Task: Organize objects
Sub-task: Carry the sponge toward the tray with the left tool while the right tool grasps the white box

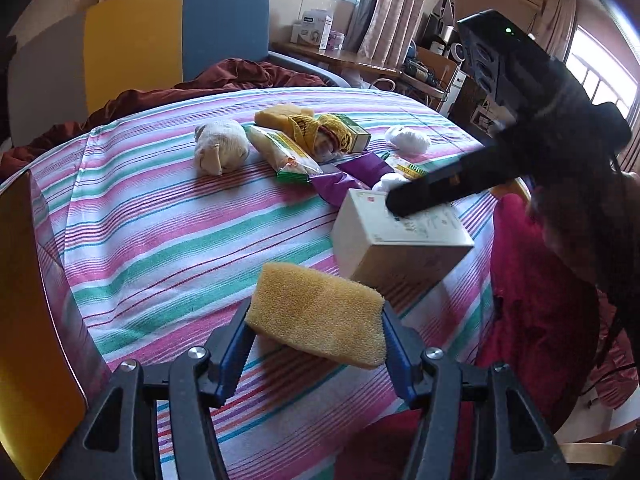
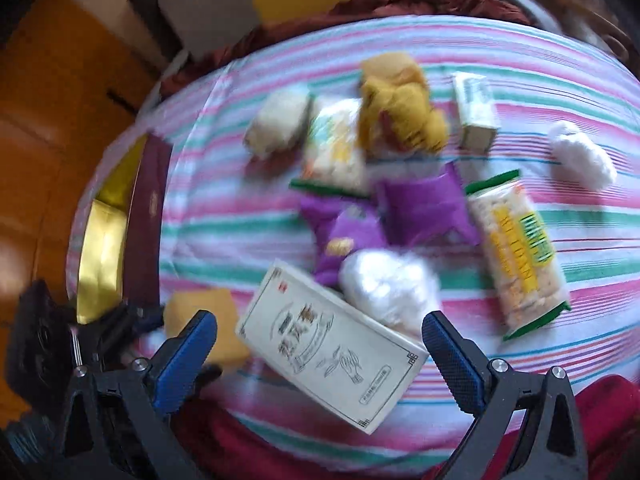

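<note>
Left hand-held gripper [image 1: 316, 334] clamps sponge [image 1: 318, 312] — right hand-held gripper [image 2: 320, 344] spread.

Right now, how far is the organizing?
Nothing looks sorted yet. In hand: the left gripper holds the sponge; the right gripper is open over the white box. Left: snack packs, purple bags and cloth balls lie scattered on the striped sheet.
</note>
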